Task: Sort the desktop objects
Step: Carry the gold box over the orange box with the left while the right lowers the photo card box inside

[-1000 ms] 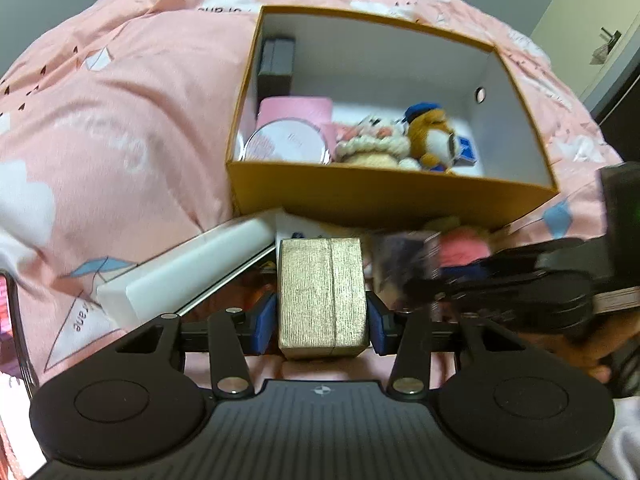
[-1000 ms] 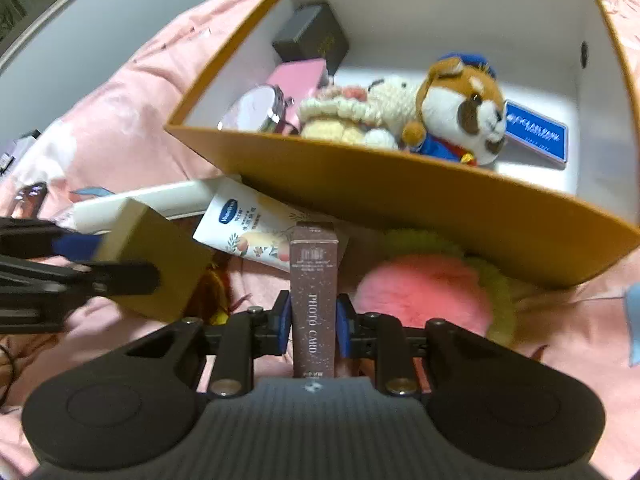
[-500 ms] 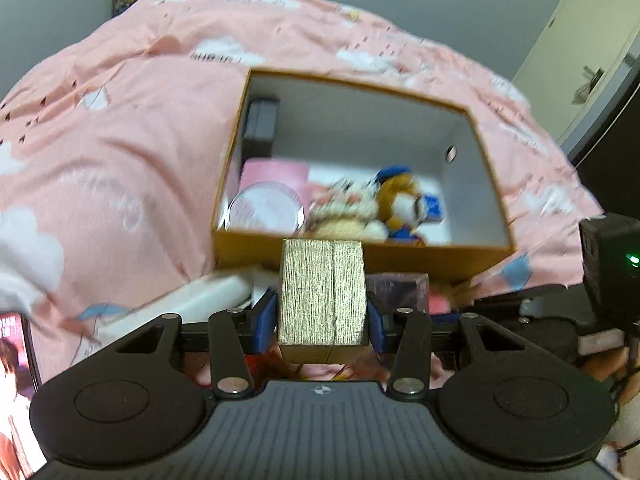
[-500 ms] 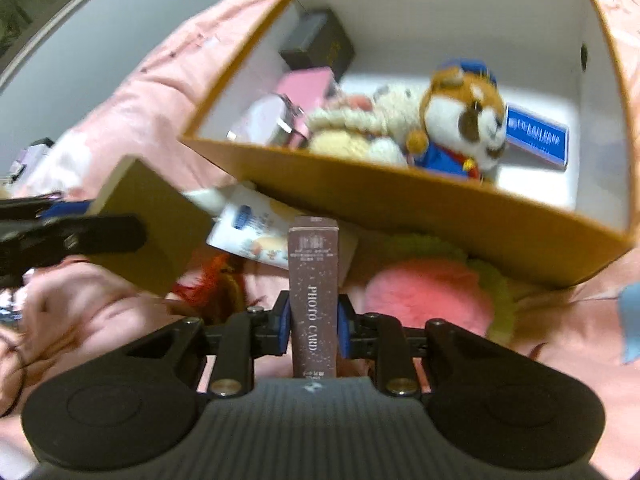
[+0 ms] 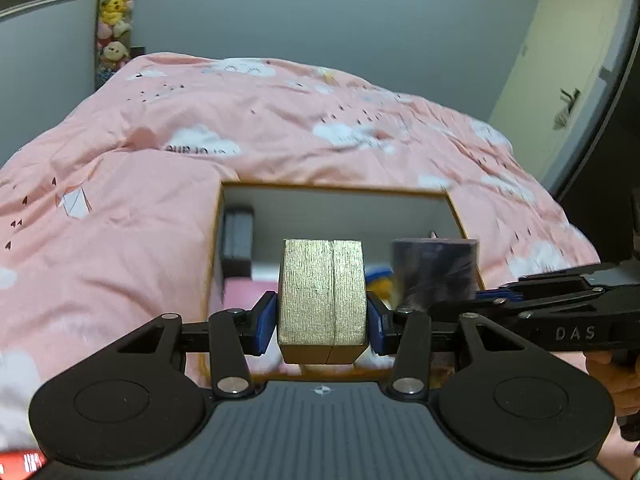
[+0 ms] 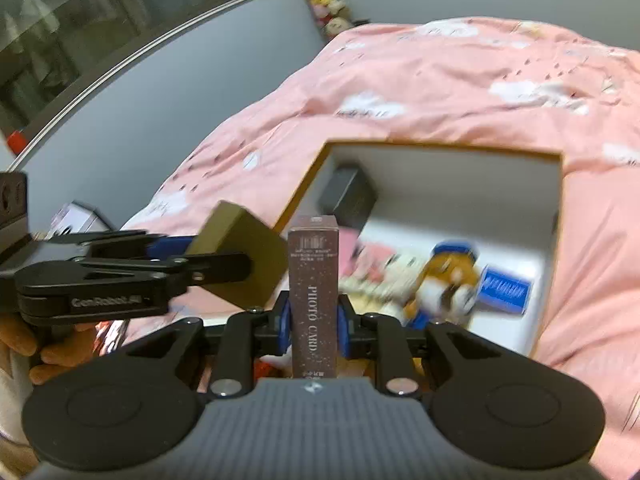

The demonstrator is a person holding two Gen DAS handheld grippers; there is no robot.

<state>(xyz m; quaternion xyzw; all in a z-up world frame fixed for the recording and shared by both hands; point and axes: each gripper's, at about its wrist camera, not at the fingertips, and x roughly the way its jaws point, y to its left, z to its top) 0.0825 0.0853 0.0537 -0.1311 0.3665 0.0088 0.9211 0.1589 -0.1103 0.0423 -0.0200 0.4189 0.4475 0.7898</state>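
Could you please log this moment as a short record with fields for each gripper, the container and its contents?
left gripper: shut on gold box
right gripper: shut on photo card box
container: open orange box on pink duvet
contents: dark box, plush toy, blue card, pink items, blurred
position: both held items raised in front of container

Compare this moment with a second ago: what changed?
Both grippers rose from the bed clutter toward the orange box. The left gripper stays clamped on the gold box, the right gripper on the photo card box. Box contents unchanged.
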